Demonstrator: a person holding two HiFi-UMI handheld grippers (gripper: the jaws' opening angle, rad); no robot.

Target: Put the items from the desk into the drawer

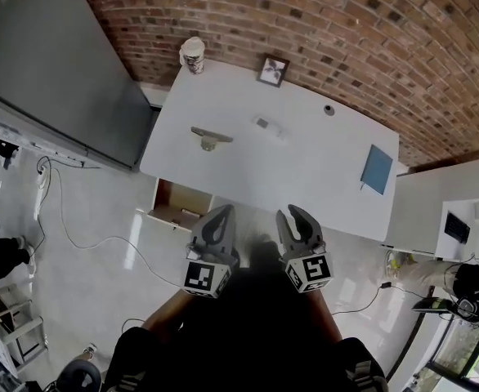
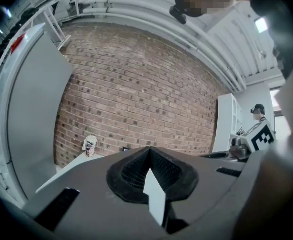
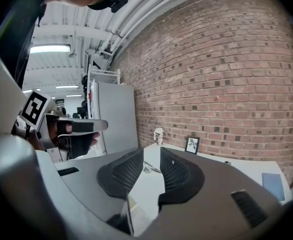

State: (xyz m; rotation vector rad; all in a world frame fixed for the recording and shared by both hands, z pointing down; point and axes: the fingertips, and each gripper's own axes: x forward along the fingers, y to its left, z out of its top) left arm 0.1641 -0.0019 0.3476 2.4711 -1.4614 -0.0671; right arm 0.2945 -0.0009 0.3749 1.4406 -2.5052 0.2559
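A red brick wall (image 1: 321,23) runs behind everything, with a large flat grey panel (image 1: 51,64) at its left. In front of the wall stands a white rectangular desk (image 1: 239,170), and below its near left corner a brown wooden drawer (image 1: 176,206) is pulled open. Both grippers hang off the desk's near edge, clear of it. The left gripper (image 1: 225,212) is clenched, its ribbed black pads meeting at the tips with nothing caught. The right gripper (image 1: 293,215) is released, with a narrow gap and nothing in it. Spread over the desk lie:

- a flat blue notebook (image 1: 377,170) at the right end
- a small black-framed picture (image 1: 273,70) and a patterned paper cup (image 1: 193,55) along the far edge
- a silvery metal tool (image 1: 210,138), perhaps a stapler, toward the left
- a small pale oblong item (image 1: 264,123) mid-desk
- a tiny dark round object (image 1: 329,110)
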